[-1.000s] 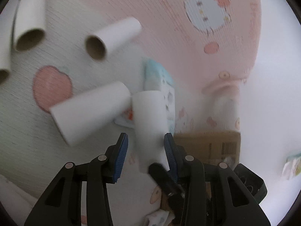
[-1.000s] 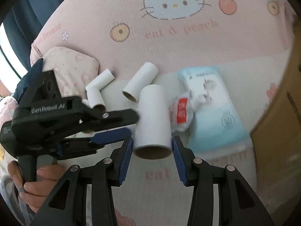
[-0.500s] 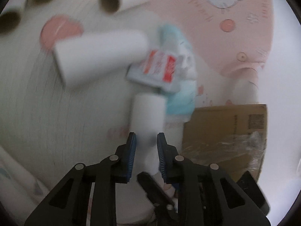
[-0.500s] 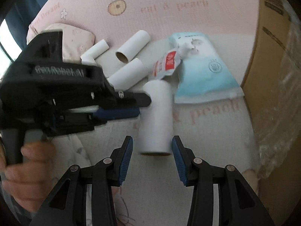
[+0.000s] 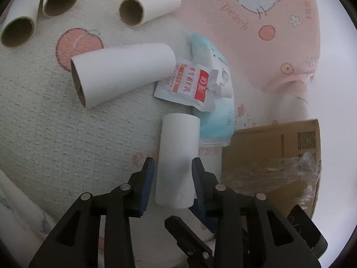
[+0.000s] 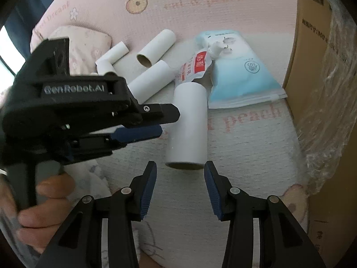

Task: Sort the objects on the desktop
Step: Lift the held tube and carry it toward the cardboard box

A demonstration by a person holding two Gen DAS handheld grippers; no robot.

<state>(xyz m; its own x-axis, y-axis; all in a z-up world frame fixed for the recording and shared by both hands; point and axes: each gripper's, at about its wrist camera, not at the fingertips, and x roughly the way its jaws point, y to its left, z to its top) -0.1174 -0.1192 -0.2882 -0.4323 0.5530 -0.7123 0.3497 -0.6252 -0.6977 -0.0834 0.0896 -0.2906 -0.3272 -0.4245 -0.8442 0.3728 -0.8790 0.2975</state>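
A white cardboard tube (image 5: 177,163) lies on the mat, also shown in the right wrist view (image 6: 188,126). My left gripper (image 5: 173,174) has its jaws around this tube with a small gap on each side. My right gripper (image 6: 180,186) is open just short of the tube's near end. Another large tube (image 5: 120,72) lies beyond, with several smaller tubes (image 5: 147,7) farther off. A red-and-white sachet (image 5: 188,86) lies on a blue pack (image 5: 217,120).
A cardboard box (image 5: 276,163) with plastic wrap stands at the right, close to the tube, also in the right wrist view (image 6: 316,89). A pink pillow (image 6: 82,44) lies at the far left. The mat (image 5: 55,134) has pink cartoon prints.
The left gripper's jaws, shut on the tube half a second ago, have spread a little. The tube now lies on the mat, and the right gripper has drawn back from it.
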